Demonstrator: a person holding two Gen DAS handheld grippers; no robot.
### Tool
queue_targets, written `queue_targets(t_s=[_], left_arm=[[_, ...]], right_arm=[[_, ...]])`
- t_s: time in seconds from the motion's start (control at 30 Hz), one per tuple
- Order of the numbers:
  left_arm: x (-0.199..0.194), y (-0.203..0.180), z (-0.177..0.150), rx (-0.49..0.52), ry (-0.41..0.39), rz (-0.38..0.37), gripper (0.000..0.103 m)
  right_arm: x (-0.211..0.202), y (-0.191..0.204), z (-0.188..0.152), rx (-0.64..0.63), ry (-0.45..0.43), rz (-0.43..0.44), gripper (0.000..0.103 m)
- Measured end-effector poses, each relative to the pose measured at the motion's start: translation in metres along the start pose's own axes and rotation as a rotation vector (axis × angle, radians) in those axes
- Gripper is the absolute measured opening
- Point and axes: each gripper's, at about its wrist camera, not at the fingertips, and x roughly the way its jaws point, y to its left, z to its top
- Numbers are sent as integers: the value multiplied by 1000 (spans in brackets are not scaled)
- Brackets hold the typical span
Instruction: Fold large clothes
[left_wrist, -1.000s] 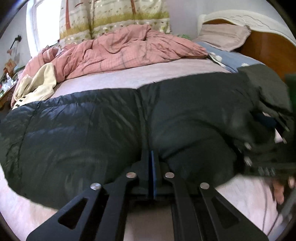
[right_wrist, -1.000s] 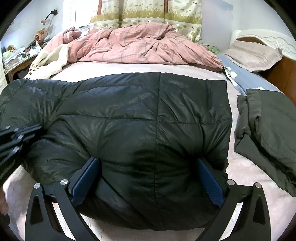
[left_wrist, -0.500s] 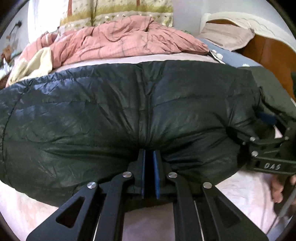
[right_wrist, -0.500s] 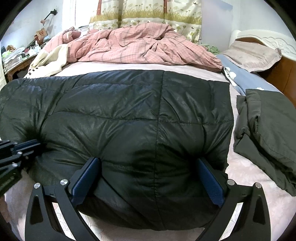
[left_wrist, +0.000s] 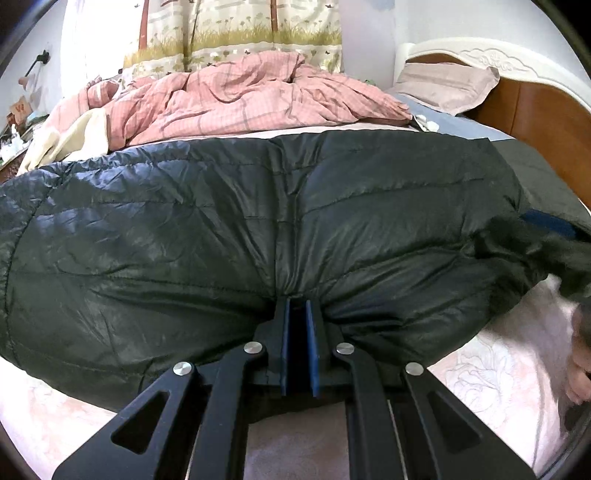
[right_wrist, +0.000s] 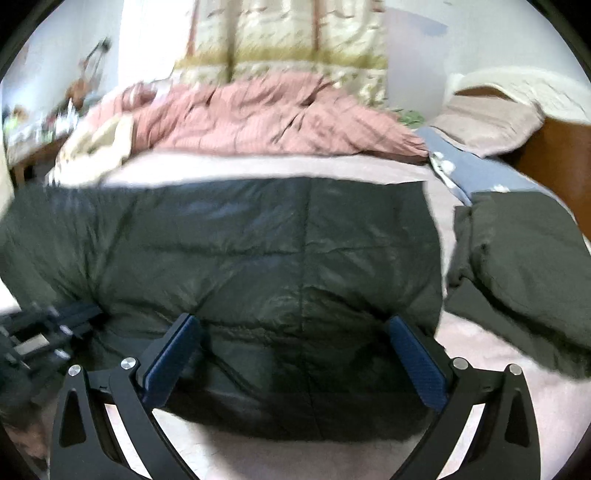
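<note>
A black quilted down jacket (left_wrist: 221, 240) lies across the pink bed sheet (left_wrist: 498, 376). My left gripper (left_wrist: 297, 306) is shut on a pinch of its near edge, with the fabric gathered at the blue pads. In the right wrist view the jacket (right_wrist: 277, 258) bulges between wide-set jaws: my right gripper (right_wrist: 291, 319) is shut on a thick fold of it. The left gripper (right_wrist: 48, 332) shows blurred at that view's left edge. The right gripper (left_wrist: 546, 229) is a blur at the jacket's right end in the left wrist view.
A crumpled pink quilt (left_wrist: 240, 99) and a cream garment (left_wrist: 66, 140) lie at the far side. A pillow (left_wrist: 447, 85) leans on the wooden headboard (left_wrist: 546, 122). A folded dark green garment (right_wrist: 524, 266) lies right of the jacket. A hand (left_wrist: 580, 350) shows at the right edge.
The right gripper has risen with its fold of the jacket, and its view is now blurred. In the left view the jacket has puffed up and fills more of the picture.
</note>
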Motion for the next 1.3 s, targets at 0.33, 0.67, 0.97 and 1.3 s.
queue_targets(t_s=[0.33, 0.67, 0.97, 1.3], left_arm=[[-2, 5, 0, -55, -7, -61, 10], [-3, 10, 1, -68, -9, -75, 10], [-18, 10, 1, -66, -34, -202, 40], [-107, 111, 35, -242, -242, 16, 91]], right_arm=[[-23, -35, -43, 345, 78, 173, 103], [29, -51, -35, 448, 102, 137, 95], [28, -60, -26, 530, -28, 117, 52], [-13, -80, -21, 428, -144, -59, 29]])
